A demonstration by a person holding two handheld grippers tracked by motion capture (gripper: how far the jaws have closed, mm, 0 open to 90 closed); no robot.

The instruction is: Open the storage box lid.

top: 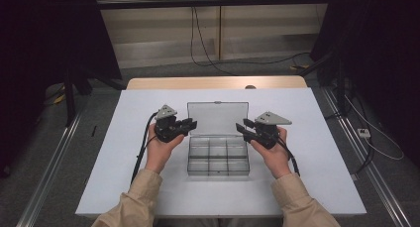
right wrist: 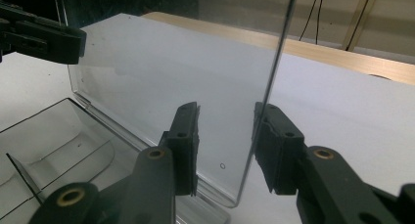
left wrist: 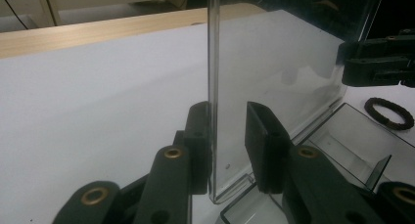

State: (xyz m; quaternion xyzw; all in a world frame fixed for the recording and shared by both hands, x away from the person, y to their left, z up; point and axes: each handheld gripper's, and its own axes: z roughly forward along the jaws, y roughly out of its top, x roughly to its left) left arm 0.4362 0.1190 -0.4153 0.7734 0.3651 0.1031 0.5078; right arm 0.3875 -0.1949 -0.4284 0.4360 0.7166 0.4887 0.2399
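Presently, item one: clear, rectangular, hard plastic lid [top: 218, 119], thin and flat, glossy, faintly scuffed, with rounded corners. It stands upright on its hinge, between the two grippers.

Item two: shallow clear plastic box base [top: 218, 173], partitioned into small square compartments by thin transparent walls. It lies below and nearer the person than both sets of jaws. No contents can be made out.

Item three: left gripper [top: 190, 124], matte black, with brass-coloured pivot pins. Its jaws stand apart and straddle the lid's side edge. In the left gripper view the edge rests against the left-hand pad [left wrist: 200, 131], while the other pad is clear of it.

Item four: right gripper [top: 242, 125], same make, jaws likewise apart astride the opposite side edge. In the right gripper view the edge runs just beside the right-hand pad [right wrist: 266, 136]; contact cannot be confirmed.

Item five: smooth white table top [top: 307, 162] with a pale wooden strip along its far side.

Item six: small black braided ring [left wrist: 389, 114], lying on the table beyond the box from the left gripper.

Handling note, as a judgement: the lid appears about to be taken by both edges.
- Centre each edge between the pads before closing.
- Clamp both sides evenly, since the slick sheet will slip or twist under a one-sided pinch.
- Follow the hinge's arc and do not pull, as the light base could lift or slide.
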